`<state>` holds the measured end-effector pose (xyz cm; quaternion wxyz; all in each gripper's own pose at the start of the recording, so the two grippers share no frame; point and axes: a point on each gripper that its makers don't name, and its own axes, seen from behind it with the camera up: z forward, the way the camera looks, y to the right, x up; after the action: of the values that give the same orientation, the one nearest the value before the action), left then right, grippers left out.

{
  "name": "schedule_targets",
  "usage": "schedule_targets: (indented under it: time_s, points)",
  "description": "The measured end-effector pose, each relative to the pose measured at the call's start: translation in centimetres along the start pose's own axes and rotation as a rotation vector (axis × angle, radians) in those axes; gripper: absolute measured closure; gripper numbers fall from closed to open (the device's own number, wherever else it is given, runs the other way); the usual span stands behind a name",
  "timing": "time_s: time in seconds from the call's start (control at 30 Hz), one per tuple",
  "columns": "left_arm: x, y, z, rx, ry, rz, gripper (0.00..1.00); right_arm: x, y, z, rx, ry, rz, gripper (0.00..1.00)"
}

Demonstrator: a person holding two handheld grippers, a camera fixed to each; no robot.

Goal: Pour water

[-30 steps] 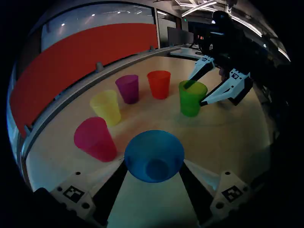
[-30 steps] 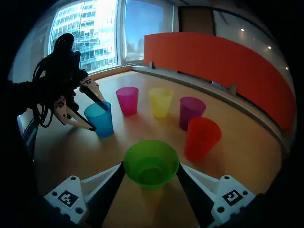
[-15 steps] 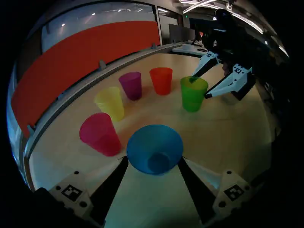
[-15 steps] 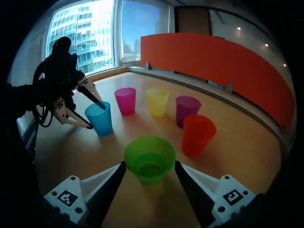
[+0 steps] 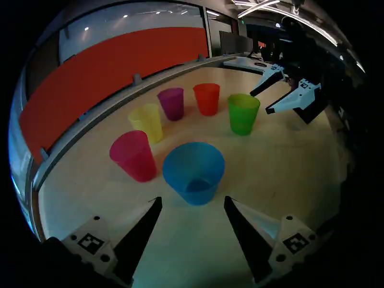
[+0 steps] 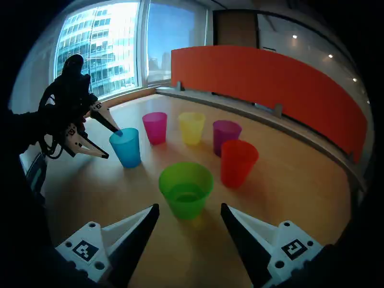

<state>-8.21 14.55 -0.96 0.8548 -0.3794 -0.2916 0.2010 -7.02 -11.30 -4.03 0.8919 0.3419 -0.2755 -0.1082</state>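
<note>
Six plastic cups stand on a light wooden table (image 5: pixel 288 158). A blue cup (image 5: pixel 193 172) stands upright just beyond my left gripper (image 5: pixel 191 199), which is open and apart from it. In the right gripper view a green cup (image 6: pixel 186 188) stands just ahead of my right gripper (image 6: pixel 189 207), also open and not touching it; a little liquid seems to lie in its bottom. Each gripper appears far off in the other's view: the right gripper (image 5: pixel 263 100) beside the green cup (image 5: pixel 242 113), the left gripper (image 6: pixel 113 143) by the blue cup (image 6: pixel 126 147).
A pink cup (image 5: pixel 133 156), a yellow cup (image 5: pixel 146 122), a purple cup (image 5: pixel 172 103) and a red cup (image 5: pixel 207 99) curve from blue to green. An orange wall panel (image 5: pixel 96 67) runs behind the table's far edge. Large windows (image 6: pixel 96 48) rise behind the left gripper.
Both grippers have let go of their cups and drawn back. The blue and green cups, earlier between the fingers, now stand on the table ahead of the fingertips.
</note>
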Motion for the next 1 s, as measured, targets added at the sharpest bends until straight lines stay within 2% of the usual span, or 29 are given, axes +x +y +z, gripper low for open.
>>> schedule_targets:
  time_s: [0.47,0.67,1.0]
  points:
    - [-1.0,-0.7,-3.9,0.088,0.055,-0.064,0.04,-0.3,0.3,-3.3,-0.056,0.038,0.02,0.0]
    - [-0.9,-1.0,-4.9,0.129,0.084,-0.086,0.04,0.1,0.5,-4.2,-0.079,0.067,0.035,0.01]
    - [0.2,-3.0,-7.1,0.259,0.185,-0.131,0.04,1.5,2.3,-5.8,-0.175,0.145,0.072,0.01]
